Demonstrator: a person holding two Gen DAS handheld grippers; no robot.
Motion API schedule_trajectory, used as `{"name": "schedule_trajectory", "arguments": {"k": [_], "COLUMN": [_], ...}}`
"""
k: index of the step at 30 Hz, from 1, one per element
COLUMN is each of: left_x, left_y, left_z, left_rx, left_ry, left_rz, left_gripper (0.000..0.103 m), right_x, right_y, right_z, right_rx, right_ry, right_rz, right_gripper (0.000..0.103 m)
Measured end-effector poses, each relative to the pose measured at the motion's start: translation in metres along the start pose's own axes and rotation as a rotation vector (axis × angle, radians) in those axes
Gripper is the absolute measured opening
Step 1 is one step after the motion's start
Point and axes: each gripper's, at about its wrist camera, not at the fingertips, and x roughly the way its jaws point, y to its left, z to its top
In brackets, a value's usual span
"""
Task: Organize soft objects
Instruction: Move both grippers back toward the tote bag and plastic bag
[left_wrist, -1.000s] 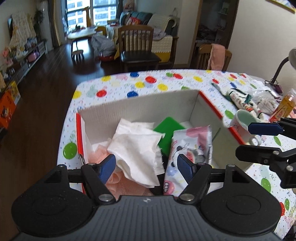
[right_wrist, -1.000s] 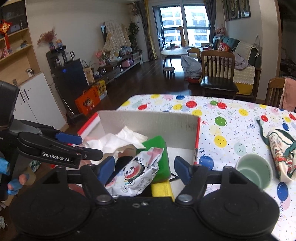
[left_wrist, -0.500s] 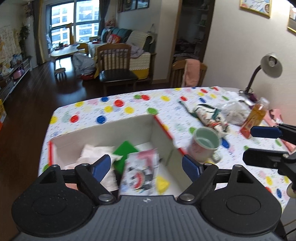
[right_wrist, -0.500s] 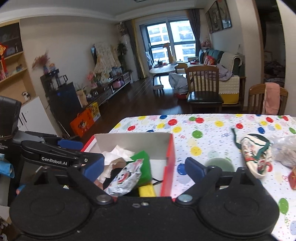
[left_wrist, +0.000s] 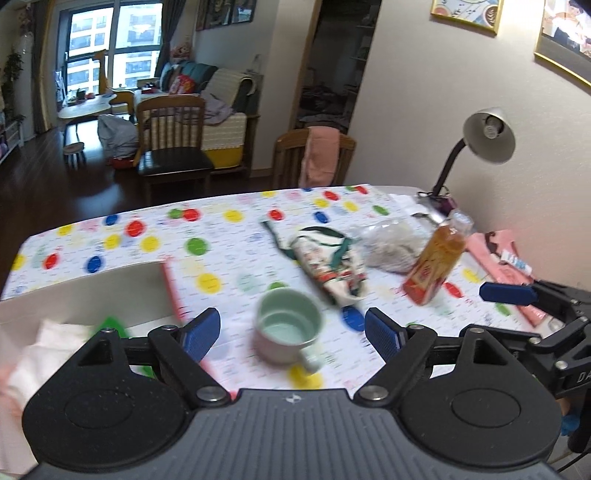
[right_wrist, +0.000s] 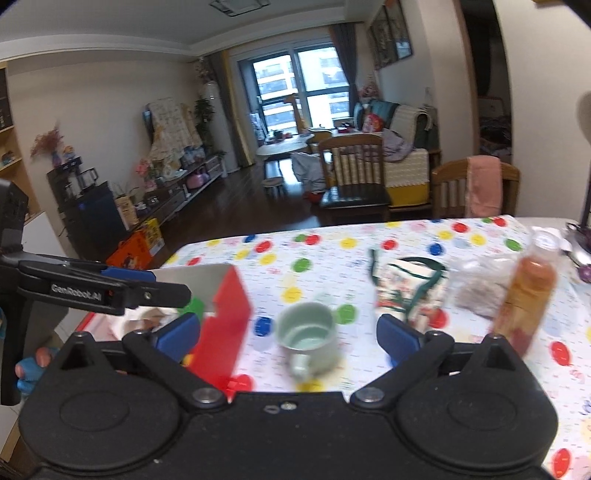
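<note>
Box (left_wrist: 92, 291): a white cardboard box with a red outer side was seen at the left end of the bench, cut off by the left edge of the left wrist view.
Box contents: a white crumpled tissue (left_wrist: 48, 343) and a green piece (left_wrist: 110, 326) were seen inside the box, blurred; a pink patch at the very edge could not be identified.
Left gripper (left_wrist: 291, 334): its blue pads were set wide apart and nothing was held between them; the mug was seen in the gap, beyond the pads, untouched.
Bench (left_wrist: 229, 236): it was covered with a white cloth printed with coloured dots.
Mug (left_wrist: 286, 325): a pale green mug was stood upright on the bench, just right of the box, its handle turned toward the camera.
Right gripper (right_wrist: 288, 334): its jaws were opening, already very wide, and nothing was held between them.
Patterned pouch (left_wrist: 330, 264): a floral fabric pouch with green straps was laid on the bench beyond the mug.
Clear bag (left_wrist: 391, 245): a crumpled transparent bag was lying between the pouch and the bottle.
Bottle (left_wrist: 437, 258): a bottle of orange drink was stood right of the clear bag.
Lamp (left_wrist: 484, 138): a desk lamp was stood at the far right corner by the wall.
</note>
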Motion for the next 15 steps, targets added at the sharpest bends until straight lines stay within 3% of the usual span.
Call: {"name": "schedule_trajectory", "arguments": {"k": [11, 15], "left_x": [0.074, 0.097], "left_y": [-0.081, -0.099], "left_z": [0.018, 0.025], "left_rx": [-0.011, -0.006], "left_ry": [0.000, 0.009], "left_rz": [-0.027, -0.009], "left_gripper": [0.090, 0.101], "right_x": [-0.018, -0.024], "right_y": [-0.097, -0.125], "right_z": [0.007, 0.027], "right_rx": [0.035, 0.026], "right_ry": [0.012, 0.006], "right_rz": [-0.039, -0.042], "right_gripper": [0.102, 0.102]}}
